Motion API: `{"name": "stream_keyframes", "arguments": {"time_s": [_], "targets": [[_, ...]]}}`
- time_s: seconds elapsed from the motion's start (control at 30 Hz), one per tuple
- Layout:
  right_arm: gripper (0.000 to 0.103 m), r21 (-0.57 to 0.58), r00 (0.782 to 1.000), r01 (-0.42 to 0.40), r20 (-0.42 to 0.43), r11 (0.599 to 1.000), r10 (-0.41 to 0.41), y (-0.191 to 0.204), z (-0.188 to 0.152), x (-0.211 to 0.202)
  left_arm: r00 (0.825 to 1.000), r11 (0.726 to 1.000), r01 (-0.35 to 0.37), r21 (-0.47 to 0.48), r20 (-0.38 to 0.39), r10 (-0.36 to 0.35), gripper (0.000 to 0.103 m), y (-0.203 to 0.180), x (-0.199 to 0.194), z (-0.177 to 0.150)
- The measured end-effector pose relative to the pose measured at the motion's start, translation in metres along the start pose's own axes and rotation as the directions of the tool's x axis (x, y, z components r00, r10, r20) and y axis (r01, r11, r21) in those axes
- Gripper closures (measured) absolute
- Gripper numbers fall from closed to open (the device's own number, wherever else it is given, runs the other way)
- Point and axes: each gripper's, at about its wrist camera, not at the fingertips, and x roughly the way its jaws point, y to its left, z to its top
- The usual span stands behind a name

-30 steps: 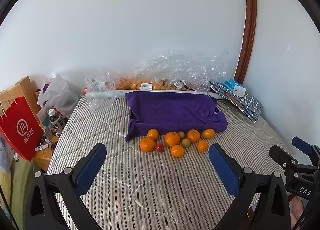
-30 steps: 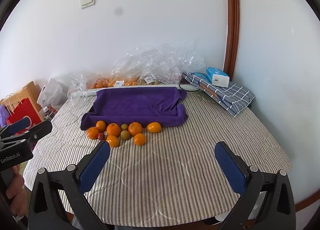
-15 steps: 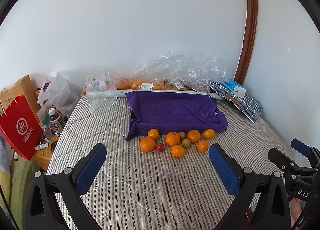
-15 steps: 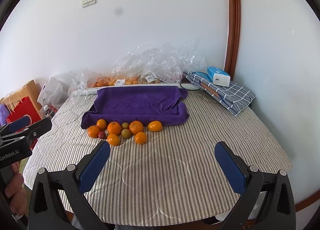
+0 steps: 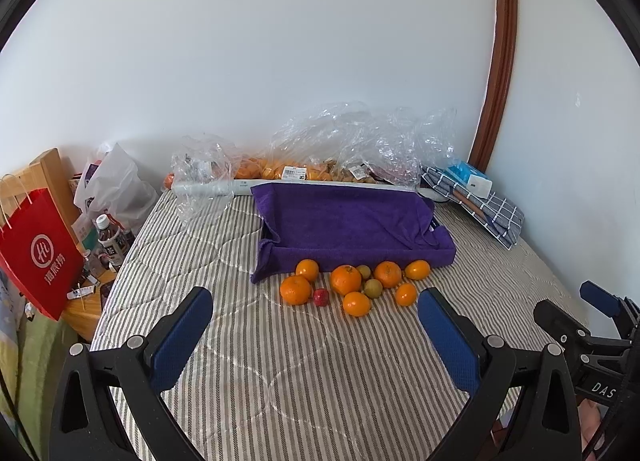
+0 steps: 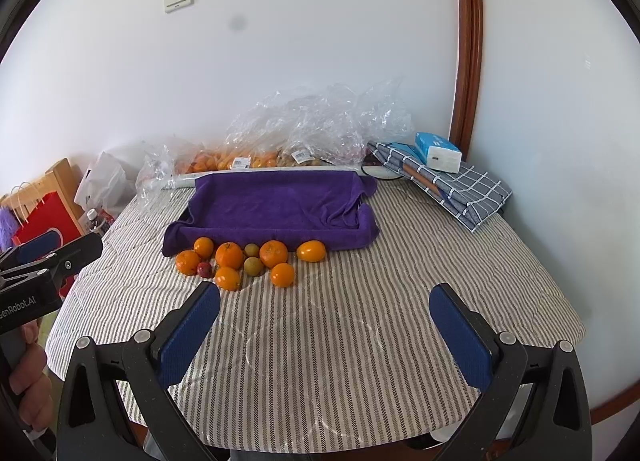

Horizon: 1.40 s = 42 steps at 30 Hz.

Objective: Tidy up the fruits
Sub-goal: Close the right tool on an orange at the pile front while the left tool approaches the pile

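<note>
Left gripper (image 5: 314, 315): fingers spread wide, nothing between the blue pads (image 5: 182, 337); held above the striped tablecloth (image 5: 304, 377).

Right gripper (image 6: 324, 313): likewise wide open and empty, blue pads (image 6: 460, 337) well apart. In the left wrist view it shows at the far right edge; in the right wrist view the left gripper shows at the far left edge, with a hand (image 6: 28, 377) on its handle.

Fruits (image 5: 352, 283): loose cluster on the cloth, ahead of both grippers and apart from them, ahead and to the left of the right one. Seven orange citrus, two small greenish-brown fruits (image 5: 373, 287), one small red fruit (image 5: 321, 297). All lie just in front of the tray, none inside it.

Tray (image 5: 352, 223): shallow, draped in a purple towel, directly beyond the fruits. The towel lining shows no contents.

Clear plastic bags (image 5: 360, 145): beyond the tray against the wall, holding more orange fruit and some brownish items; labels too small to read.

Checked cloth (image 6: 452, 185): far right of the tray, a blue-and-white tissue pack (image 6: 438, 151) resting on it.

Red paper bag (image 5: 38, 257): off the table edge, far left of the left gripper, beside bottles and a white plastic bag (image 5: 116, 189).
</note>
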Motion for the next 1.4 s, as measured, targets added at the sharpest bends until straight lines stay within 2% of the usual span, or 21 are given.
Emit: {"name": "stream_keyframes", "arguments": {"time_s": [0.27, 0.6, 0.8, 0.93, 1.07, 1.23, 1.4], "targets": [[0.000, -0.006, 0.999, 0.008, -0.031, 1.000, -0.008, 0.001, -0.001, 0.021, 1.000, 1.000, 0.002, -0.019, -0.019, -0.003, 0.000, 0.007, 0.019, -0.002], [0.000, 0.006, 0.992, 0.036, -0.118, 0.999, -0.035, -0.001, -0.008, 0.073, 0.996, 0.998, -0.002, -0.056, -0.089, -0.003, 0.000, 0.030, 0.069, -0.012], [0.000, 0.010, 0.988, 0.002, -0.153, 1.000, -0.001, -0.001, -0.015, 0.106, 0.991, 0.998, -0.008, -0.070, -0.133, -0.002, 0.000, 0.044, 0.100, -0.021], [0.000, -0.018, 0.983, 0.025, -0.183, 1.000, -0.028, 0.005, -0.019, 0.128, 0.989, 0.997, -0.016, -0.075, -0.149, 0.005, 0.000, 0.053, 0.117, -0.026], [0.000, -0.036, 0.978, 0.018, -0.209, 0.999, -0.025, 0.008, -0.024, 0.148, 0.988, 0.997, -0.025, -0.072, -0.155, 0.013, 0.000, 0.060, 0.128, -0.029], [0.001, -0.025, 0.976, -0.024, -0.218, 0.999, 0.018, 0.010, -0.030, 0.163, 0.987, 0.997, -0.023, -0.074, -0.163, 0.010, 0.001, 0.066, 0.140, -0.031], [0.002, -0.024, 0.973, -0.020, -0.232, 1.000, 0.014, 0.012, -0.029, 0.173, 0.986, 0.997, -0.028, -0.067, -0.165, 0.017, 0.001, 0.070, 0.147, -0.032]]}}
